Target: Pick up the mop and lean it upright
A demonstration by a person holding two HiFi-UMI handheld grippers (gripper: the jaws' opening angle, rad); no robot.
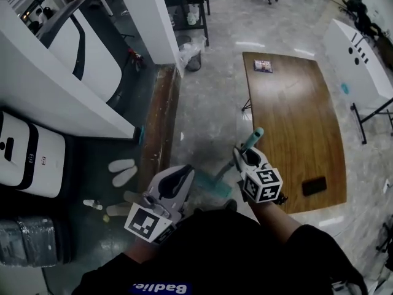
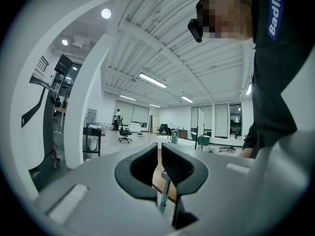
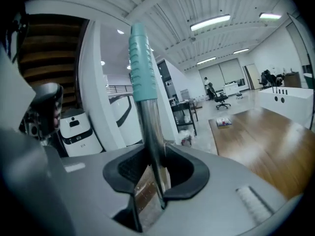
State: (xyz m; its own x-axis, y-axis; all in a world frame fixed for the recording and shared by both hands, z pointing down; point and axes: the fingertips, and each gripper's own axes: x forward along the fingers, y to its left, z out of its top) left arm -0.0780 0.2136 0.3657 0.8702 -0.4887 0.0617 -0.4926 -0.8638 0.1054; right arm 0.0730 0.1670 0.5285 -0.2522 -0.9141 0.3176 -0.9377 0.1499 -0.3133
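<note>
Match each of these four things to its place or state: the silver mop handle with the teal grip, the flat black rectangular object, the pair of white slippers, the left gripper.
Things
1. silver mop handle with teal grip
2. flat black rectangular object
3. pair of white slippers
4. left gripper

Places or states
a. on the dark floor
b. holds nothing
c. clamped in the right gripper
d. lying on the brown wooden table

Pairs: 1-c, 2-d, 3-a, 4-b
</note>
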